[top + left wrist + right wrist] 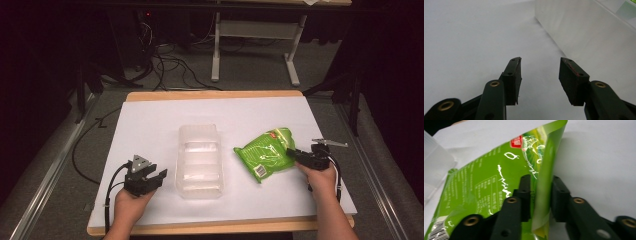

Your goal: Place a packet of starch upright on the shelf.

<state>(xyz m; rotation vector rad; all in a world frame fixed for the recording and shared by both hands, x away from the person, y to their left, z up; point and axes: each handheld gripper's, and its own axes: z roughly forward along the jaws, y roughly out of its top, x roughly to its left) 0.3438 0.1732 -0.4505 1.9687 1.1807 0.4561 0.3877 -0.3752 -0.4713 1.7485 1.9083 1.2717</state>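
A green snack bag (pixel 265 152) lies on the white table to the right of a clear plastic container (pixel 199 160). My right gripper (pixel 291 152) reaches the bag from the right. In the right gripper view its jaws (pixel 541 185) stand on both sides of the bag's (pixel 486 187) raised sealed edge, and the pads press on it. My left gripper (pixel 156 172) rests low at the container's front left. Its jaws (pixel 540 65) are open with only bare table between them, and the container's wall (pixel 584 27) stands just ahead to the right.
The white tabletop (pixel 150 120) has a wooden rim. Cables trail from both grippers over the front edge. Beyond the table stand a white desk frame (pixel 216 45) and floor cables. Bare surface stretches along the back and the left.
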